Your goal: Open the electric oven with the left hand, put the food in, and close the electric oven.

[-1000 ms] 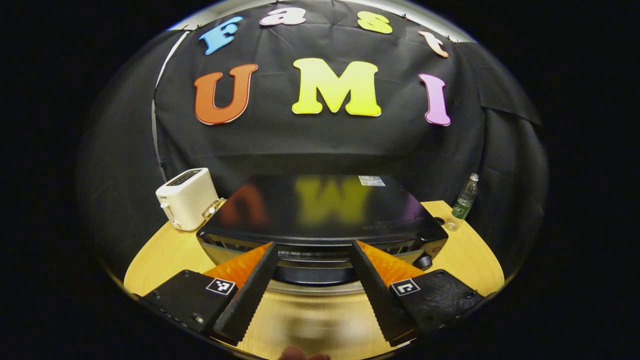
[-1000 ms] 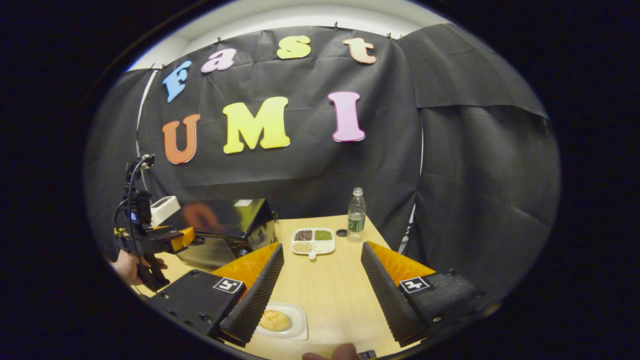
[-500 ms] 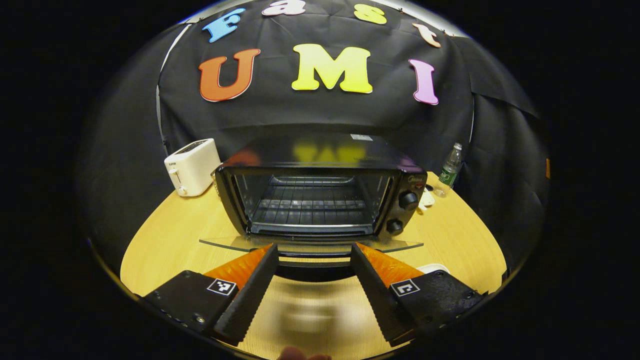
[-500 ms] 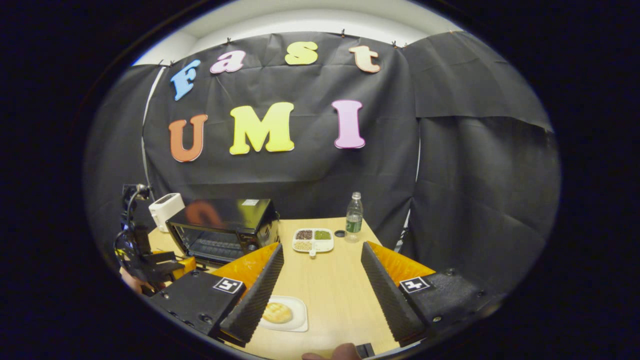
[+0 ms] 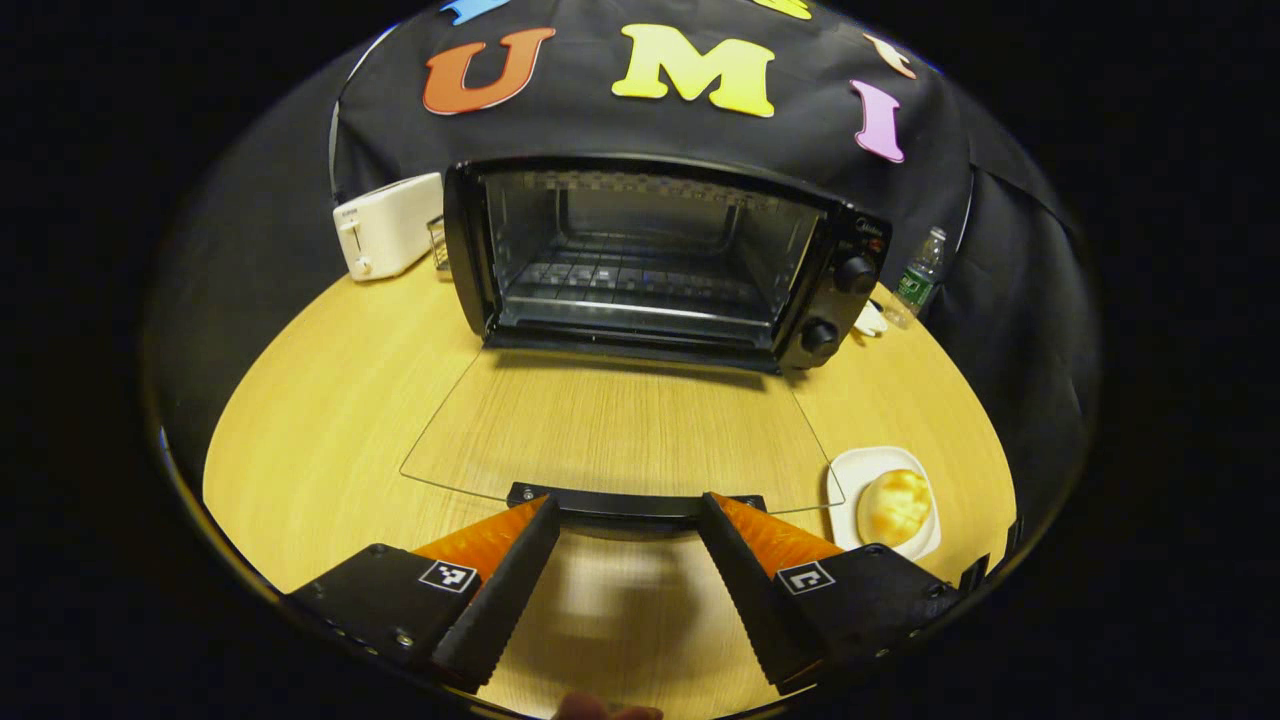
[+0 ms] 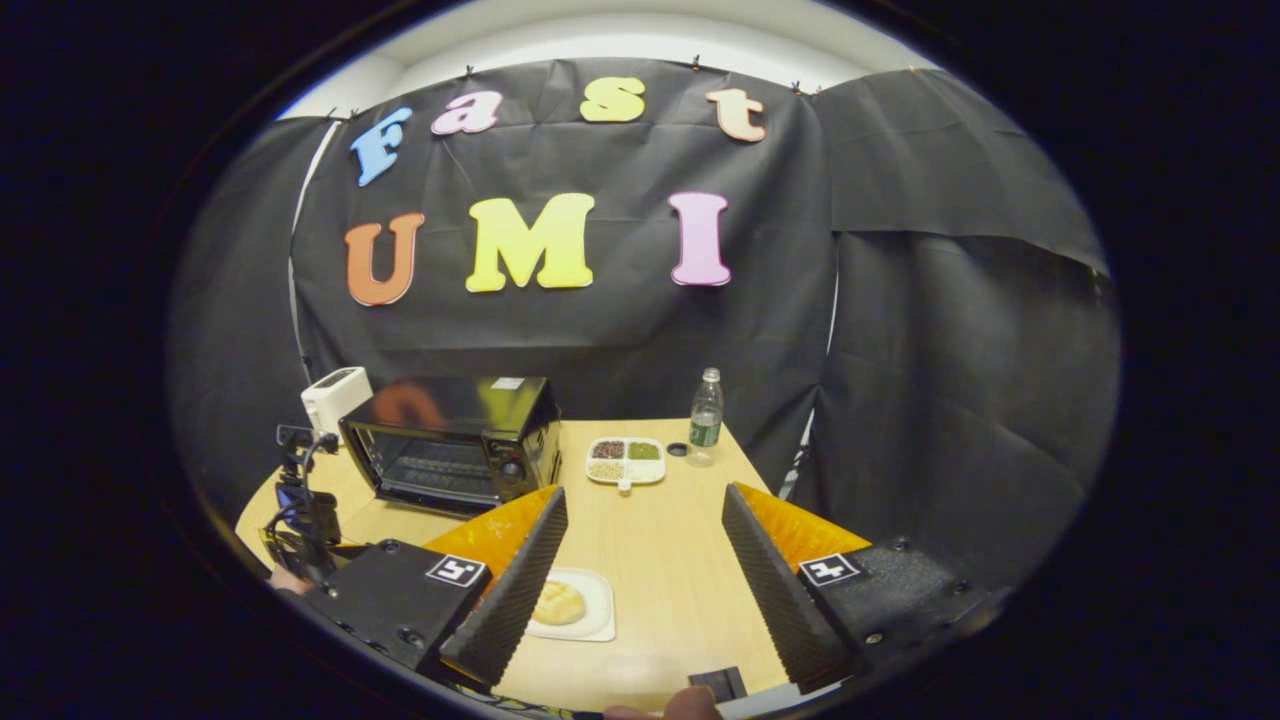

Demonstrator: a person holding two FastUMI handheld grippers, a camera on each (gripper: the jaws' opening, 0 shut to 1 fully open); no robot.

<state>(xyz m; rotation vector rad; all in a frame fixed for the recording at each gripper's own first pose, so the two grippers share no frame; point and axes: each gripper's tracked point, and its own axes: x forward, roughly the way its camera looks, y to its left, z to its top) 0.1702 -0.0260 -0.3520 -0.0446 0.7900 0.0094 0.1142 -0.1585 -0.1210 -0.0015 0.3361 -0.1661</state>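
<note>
In the left gripper view, the left gripper (image 5: 625,545) is spread wide with the door handle (image 5: 636,500) between its fingers, neither clearly pressing it. The glass door (image 5: 620,425) lies flat over the worktop (image 5: 320,400), and a bun (image 5: 893,506) sits on a plate (image 5: 850,470) to its right. Beyond stands the oven (image 5: 650,255), open, with a toaster (image 5: 385,222) and bottle (image 5: 920,275) at its sides.

In the right gripper view, the right gripper (image 6: 640,560) is open and empty above the worktop, just right of the bun.
</note>
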